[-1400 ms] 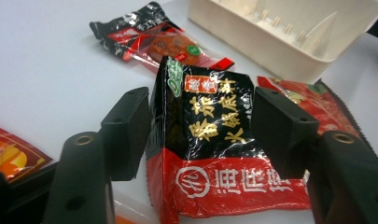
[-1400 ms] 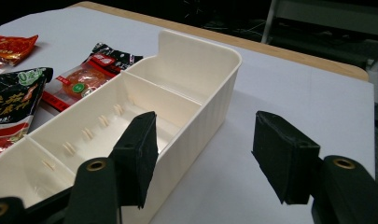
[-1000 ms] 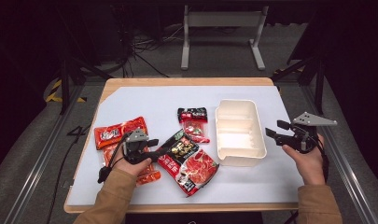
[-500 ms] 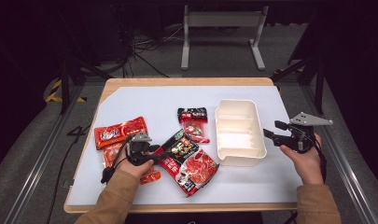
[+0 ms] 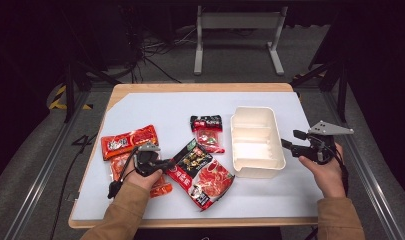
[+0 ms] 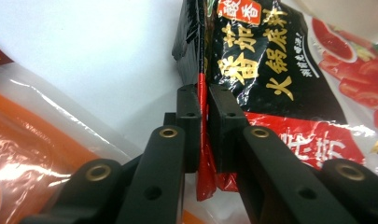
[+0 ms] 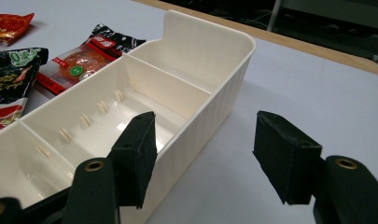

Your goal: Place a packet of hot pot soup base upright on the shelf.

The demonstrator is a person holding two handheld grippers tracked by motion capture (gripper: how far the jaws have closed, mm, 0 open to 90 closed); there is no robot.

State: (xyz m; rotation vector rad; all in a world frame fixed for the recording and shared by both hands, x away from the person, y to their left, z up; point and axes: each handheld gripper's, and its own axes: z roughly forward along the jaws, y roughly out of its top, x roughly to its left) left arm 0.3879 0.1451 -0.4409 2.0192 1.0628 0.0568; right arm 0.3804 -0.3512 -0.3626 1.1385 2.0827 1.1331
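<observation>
Left gripper (image 6: 203, 121): jaws clamped on the edge of the black-and-red foil soup-base packet (image 5: 202, 172), lying mid-worktop, apparently for lifting. Right gripper (image 7: 203, 156): jaws wide, straddling the cream plastic divided bin's (image 5: 255, 140) wall, likely to steady it.

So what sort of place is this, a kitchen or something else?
More likely a lab or recording studio than a kitchen: a table with a white mat stands in a dark room, loose cables lie across the grey floor, and the snack packets and white tray look staged for handheld grippers.
</observation>
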